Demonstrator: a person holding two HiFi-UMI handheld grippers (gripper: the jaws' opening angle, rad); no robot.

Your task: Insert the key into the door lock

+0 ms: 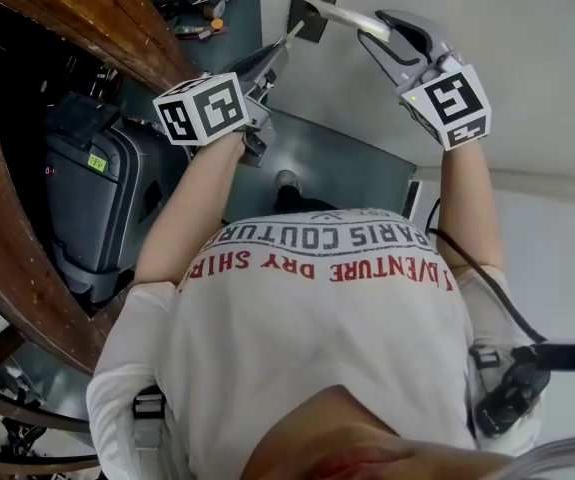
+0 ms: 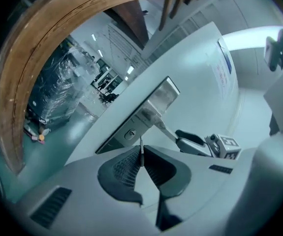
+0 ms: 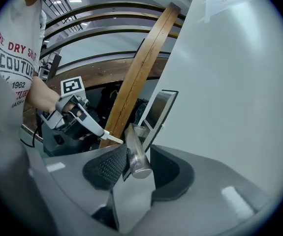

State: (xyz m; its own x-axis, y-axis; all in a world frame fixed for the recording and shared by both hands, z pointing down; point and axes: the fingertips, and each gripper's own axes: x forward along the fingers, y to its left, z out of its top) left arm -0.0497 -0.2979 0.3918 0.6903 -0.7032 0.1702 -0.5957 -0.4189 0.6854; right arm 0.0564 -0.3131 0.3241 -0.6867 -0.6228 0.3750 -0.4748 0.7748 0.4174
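Just short of the keyhole (image 2: 130, 132), holding the key (image 2: 141, 145) pinched in the left gripper (image 2: 142, 154), jaws nearly closed. Straddling the door handle (image 3: 137, 157) with the right gripper (image 3: 137, 150), jaws wide, gripping nothing. Could skate across the lock plate (image 2: 157, 102) if presented tilted.

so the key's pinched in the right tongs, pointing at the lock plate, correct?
No. The key is pinched in the left tongs, not the right. The left gripper view shows it between them, pointing at the lock plate.
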